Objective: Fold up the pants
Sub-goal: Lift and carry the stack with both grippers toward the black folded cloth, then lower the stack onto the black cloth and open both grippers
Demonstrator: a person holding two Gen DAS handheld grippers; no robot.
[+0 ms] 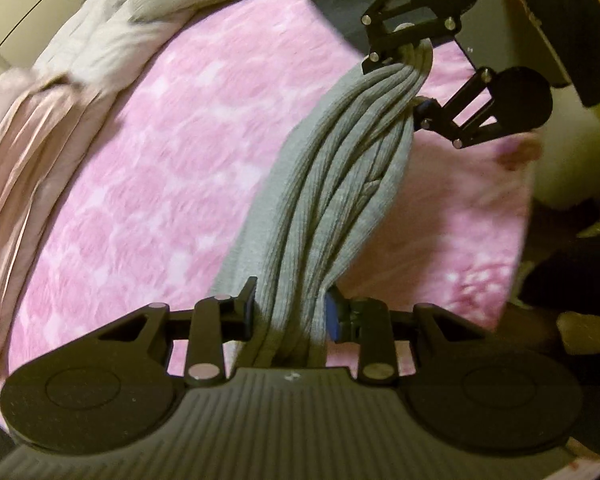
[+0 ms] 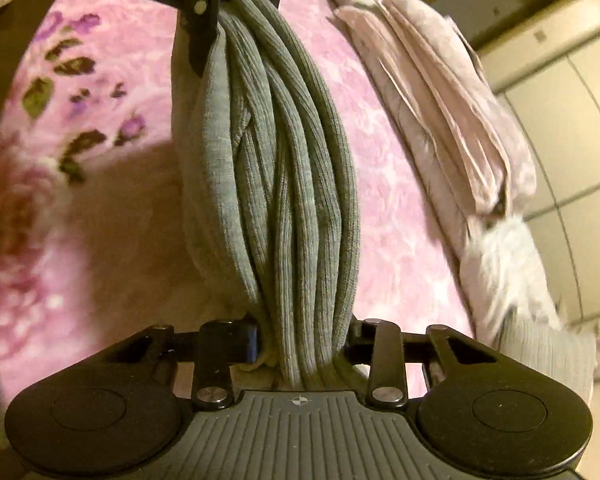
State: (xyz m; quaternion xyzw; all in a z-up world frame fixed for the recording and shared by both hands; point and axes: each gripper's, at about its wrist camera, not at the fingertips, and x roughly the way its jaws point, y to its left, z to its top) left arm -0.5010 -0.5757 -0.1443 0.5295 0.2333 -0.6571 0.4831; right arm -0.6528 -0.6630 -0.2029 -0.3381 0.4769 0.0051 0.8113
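grey pants (image 2: 284,152) bunched between both grippers' fingers (image 2: 249,340)

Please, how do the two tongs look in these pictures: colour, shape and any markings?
Both left tongs and right tongs are black, with flat link bars on silver rivets, two round discs and a grey ribbed plate between them. The fingers carry blue pads. The right plate bears a small crosshair mark.

Grey ribbed knit pants (image 1: 332,184) are seen over a pink mottled fleece blanket (image 1: 160,152); purple flowers with green leaves (image 2: 76,68) are printed at its left.
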